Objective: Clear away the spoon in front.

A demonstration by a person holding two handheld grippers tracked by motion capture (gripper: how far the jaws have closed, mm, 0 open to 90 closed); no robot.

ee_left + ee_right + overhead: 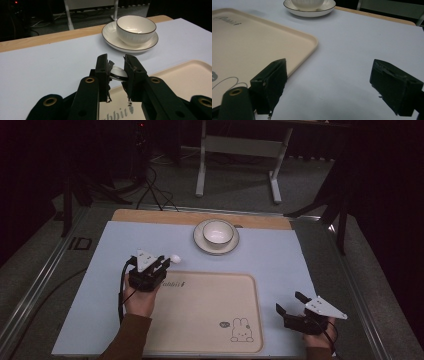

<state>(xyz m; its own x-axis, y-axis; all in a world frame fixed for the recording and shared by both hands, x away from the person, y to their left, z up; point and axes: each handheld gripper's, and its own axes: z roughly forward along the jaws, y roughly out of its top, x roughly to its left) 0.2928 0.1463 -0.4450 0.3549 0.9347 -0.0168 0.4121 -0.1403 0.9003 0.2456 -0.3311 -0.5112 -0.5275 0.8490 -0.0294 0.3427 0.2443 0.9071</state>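
High view, left gripper point(166, 262) clamping white spoon point(175, 258) at tray point(200, 340) edge, right gripper point(290, 302) wide open, empty

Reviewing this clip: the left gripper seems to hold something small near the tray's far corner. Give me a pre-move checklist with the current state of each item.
1. Left gripper closed on the small white object: ok, pinched between both jaws.
2. What the object is: cannot tell; only a white rounded piece with a dark rim shows.
3. Right gripper free: ok, jaws wide apart over bare table, right of the tray.
4. Tray surface free: ok, only printed artwork on it.
5. Bowl seated on its saucer: ok, upright and centred.
6. Bowl empty: ok in the high view.
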